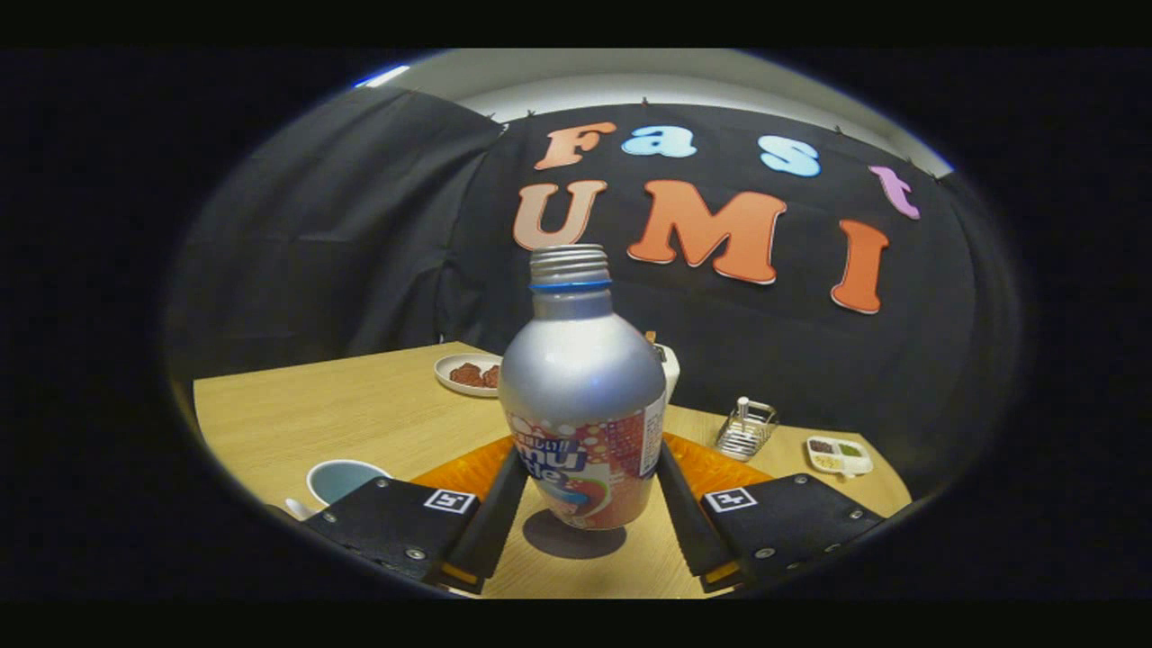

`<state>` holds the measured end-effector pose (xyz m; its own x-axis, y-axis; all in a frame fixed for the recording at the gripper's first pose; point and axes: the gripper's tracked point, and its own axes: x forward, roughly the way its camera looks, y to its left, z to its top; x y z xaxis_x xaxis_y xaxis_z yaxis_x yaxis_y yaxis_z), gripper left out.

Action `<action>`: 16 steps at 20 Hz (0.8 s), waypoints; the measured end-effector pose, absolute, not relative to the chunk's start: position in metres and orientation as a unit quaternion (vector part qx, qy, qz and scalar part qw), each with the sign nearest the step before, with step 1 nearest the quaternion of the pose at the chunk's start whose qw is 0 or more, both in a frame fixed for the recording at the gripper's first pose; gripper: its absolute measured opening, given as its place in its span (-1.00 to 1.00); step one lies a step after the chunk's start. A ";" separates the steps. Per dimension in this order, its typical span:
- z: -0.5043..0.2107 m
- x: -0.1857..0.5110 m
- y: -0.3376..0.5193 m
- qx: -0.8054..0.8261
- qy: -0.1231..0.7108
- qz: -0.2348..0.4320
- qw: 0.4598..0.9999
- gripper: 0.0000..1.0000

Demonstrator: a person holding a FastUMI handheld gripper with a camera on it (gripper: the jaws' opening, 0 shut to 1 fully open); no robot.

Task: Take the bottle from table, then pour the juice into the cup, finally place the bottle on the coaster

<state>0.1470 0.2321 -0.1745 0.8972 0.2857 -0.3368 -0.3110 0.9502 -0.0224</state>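
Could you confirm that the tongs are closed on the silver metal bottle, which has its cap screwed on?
Not quite: the gripper view shows the silver metal bottle with bare neck threads and no cap. The tongs are indeed closed on it.

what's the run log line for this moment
gripper: shut on bottle | bottle: upright, lifted over table | cap: off | cup: left of fingers | coaster: behind bottle

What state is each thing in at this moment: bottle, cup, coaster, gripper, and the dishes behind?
Bottle: upright, uncapped, held between the fingers, shadow below it.
Gripper: shut on the bottle, one finger on each side.
Cup: upright beside one finger; contents cannot be told.
Coaster: orange, flat on the table, behind the bottle, nothing on it.
Plate: holds reddish food.
Wire rack: upright.
Divided dish: filled compartments.
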 end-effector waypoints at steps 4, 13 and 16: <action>-0.203 0.146 0.228 0.002 0.201 0.148 0.968 0.55; -0.244 0.141 0.232 0.030 0.242 0.150 0.958 0.55; -0.249 0.141 0.233 0.031 0.242 0.149 0.958 0.55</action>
<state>0.1406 0.2333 -0.2493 0.8384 0.3012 -0.4543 -0.2711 0.9535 0.1318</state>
